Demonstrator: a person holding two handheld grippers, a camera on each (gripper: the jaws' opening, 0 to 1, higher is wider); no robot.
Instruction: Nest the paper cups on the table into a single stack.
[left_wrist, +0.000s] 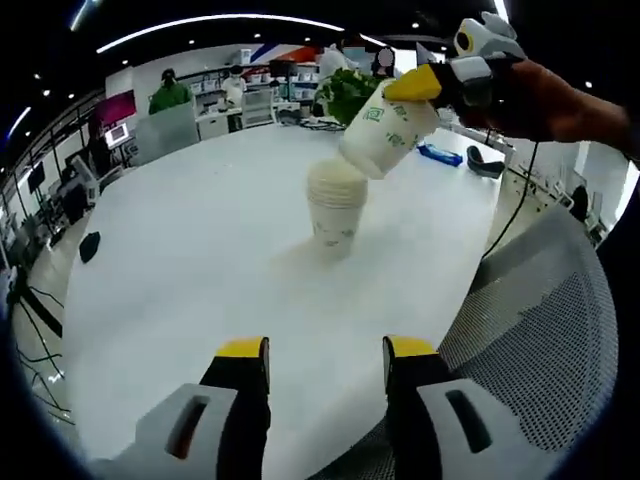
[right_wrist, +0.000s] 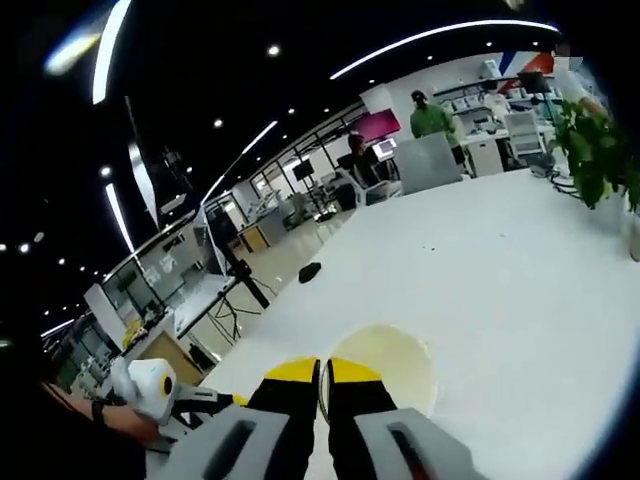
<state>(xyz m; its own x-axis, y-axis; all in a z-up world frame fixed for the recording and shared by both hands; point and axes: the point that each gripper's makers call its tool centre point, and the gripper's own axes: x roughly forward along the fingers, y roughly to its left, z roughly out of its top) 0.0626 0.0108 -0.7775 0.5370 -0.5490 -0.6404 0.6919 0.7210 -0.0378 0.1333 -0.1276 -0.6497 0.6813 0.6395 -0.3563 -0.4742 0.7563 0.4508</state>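
Cup (left_wrist: 388, 128): light, thin, crushable; right tongs (left_wrist: 425, 85) pinch its rim, upper right, above stack (left_wrist: 336, 205). Left tongs (left_wrist: 325, 362) gape empty.

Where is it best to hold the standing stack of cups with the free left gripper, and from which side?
Probably the stack is best taken at its lower wall, from the near side facing the left gripper. It stands upright with rims on top, where the right gripper holds a tilted cup just above, so the top should stay free.
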